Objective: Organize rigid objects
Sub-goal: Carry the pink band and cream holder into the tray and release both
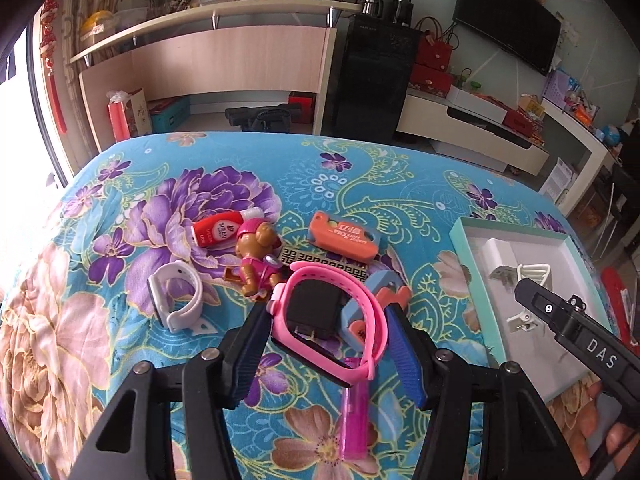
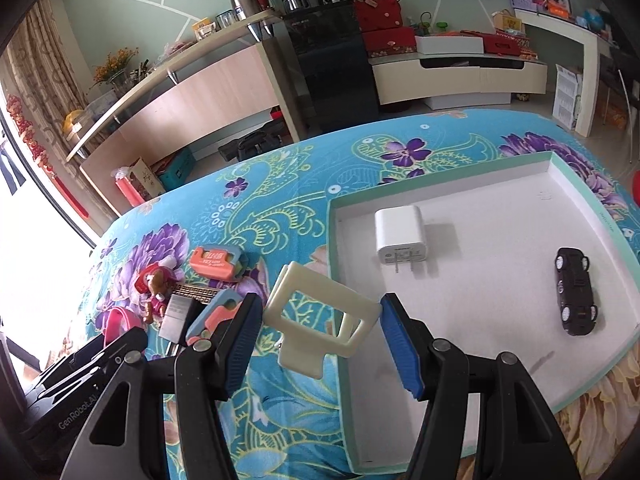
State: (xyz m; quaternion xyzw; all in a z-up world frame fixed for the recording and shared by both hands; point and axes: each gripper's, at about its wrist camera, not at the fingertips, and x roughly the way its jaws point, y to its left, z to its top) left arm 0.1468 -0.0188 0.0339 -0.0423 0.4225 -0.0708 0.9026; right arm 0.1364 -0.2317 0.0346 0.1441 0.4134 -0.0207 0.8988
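Beside the box (image 2: 624, 236), left gripper (image 1: 328, 316) clamping pink watch (image 1: 332, 320), right gripper (image 2: 320, 320) clamping cream clip (image 2: 320, 320) (toys crowding nearby)

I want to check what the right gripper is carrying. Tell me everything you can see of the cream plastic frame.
The cream plastic frame is glossy, rigid-looking plastic: a rounded rectangular loop with an open window, hinged to a second slab that folds beneath it. It sits tilted between the blue pads of the right gripper, which press on its two ends, and hangs above the floral cloth, beside the tray's left wall. Nothing else touches it.
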